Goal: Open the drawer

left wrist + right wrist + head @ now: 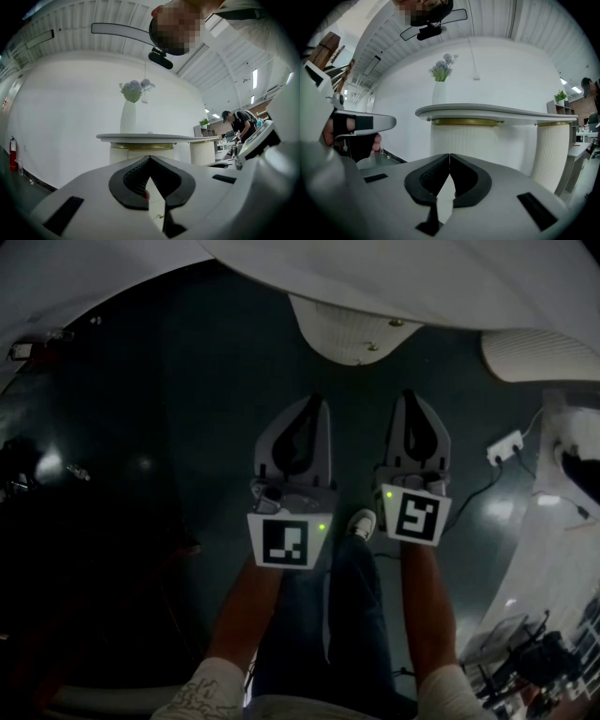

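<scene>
Both grippers are held side by side over a dark floor, pointing at a white round table. My left gripper is shut, its dark pads meeting at the tips with nothing between them. My right gripper is also shut and empty. In the left gripper view, a small brass knob on a white front shows through the gap below the pads. No drawer front shows plainly in any view. The table stands on a ribbed white pedestal some way ahead of both grippers.
A white vase of flowers stands on the tabletop. A second ribbed pedestal stands to the right. On the floor at the right lie a white power strip and cables. A person stands in the far background.
</scene>
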Available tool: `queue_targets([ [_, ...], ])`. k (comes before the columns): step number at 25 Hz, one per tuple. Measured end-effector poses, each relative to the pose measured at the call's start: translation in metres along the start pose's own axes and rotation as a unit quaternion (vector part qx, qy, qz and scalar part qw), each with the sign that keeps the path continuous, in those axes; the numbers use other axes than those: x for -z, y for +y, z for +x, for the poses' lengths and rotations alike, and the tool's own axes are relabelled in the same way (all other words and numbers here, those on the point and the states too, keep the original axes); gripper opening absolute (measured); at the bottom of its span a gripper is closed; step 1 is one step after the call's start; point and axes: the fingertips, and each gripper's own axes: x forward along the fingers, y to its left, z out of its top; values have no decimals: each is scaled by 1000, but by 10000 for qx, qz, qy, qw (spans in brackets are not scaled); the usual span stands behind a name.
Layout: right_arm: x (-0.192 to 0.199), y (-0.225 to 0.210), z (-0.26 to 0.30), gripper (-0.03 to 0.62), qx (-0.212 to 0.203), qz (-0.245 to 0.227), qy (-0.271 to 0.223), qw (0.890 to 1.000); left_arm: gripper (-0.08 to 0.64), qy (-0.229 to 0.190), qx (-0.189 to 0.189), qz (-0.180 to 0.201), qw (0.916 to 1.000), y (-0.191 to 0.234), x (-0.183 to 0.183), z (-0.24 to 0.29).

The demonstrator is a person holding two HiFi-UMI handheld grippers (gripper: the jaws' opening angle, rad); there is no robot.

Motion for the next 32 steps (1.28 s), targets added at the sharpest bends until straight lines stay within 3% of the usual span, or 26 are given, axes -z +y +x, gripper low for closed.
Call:
queue_targets([
  [6, 11, -4, 28, 9, -10, 4, 204, 9998, -5, 12, -15, -45, 10000, 2, 5, 7],
  [19, 38, -29, 93, 112, 222, 249, 628, 9975, -5, -15, 67, -17, 10000, 5, 3, 19],
  [32, 43, -33, 126, 132, 316, 238, 844, 9957, -5, 64, 96, -41, 9999, 9, 7, 26],
])
